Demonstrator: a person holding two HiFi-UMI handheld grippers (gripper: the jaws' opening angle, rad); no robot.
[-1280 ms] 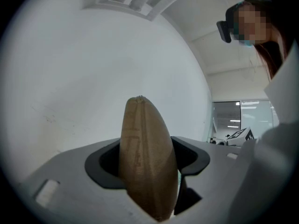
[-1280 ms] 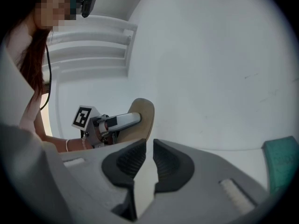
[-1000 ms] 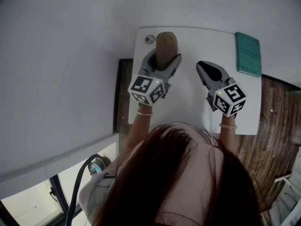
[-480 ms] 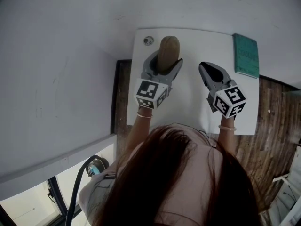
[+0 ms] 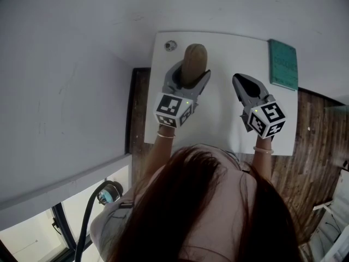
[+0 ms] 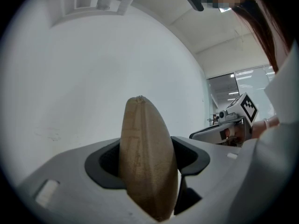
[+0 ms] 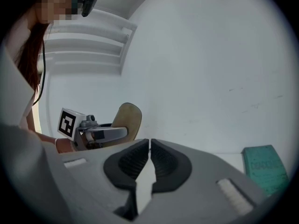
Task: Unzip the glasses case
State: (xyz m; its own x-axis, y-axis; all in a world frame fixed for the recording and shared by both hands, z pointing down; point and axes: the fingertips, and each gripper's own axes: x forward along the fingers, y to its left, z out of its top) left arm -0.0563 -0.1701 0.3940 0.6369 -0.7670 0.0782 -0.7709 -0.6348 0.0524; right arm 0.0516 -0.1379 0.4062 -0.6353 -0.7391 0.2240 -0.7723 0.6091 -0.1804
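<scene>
While the person stands at the near edge of the white table (image 5: pixel 223 119), both grippers are held above its top.

Left gripper (image 5: pixel 192 71): over the far left part of the table. Its jaws are closed against the tan glasses case (image 5: pixel 194 56), one pad on each broad side. The left gripper view shows the case filling the gap between the pads.

Right gripper (image 5: pixel 241 81): over the right half of the table, well apart from the case. Its jaws are drawn together to a hairline slit, with nothing between them.

Glasses case: its rounded end projects past the jaw tips toward the far edge, left of centre. A seam runs up its narrow edge. Whether the zip is open cannot be told, nor whether the case touches the table.

Teal booklet (image 5: pixel 283 64): lying flat at the far right corner.

Small round object (image 5: pixel 170 45): at the far left corner, just beside the case, too small to identify.
</scene>
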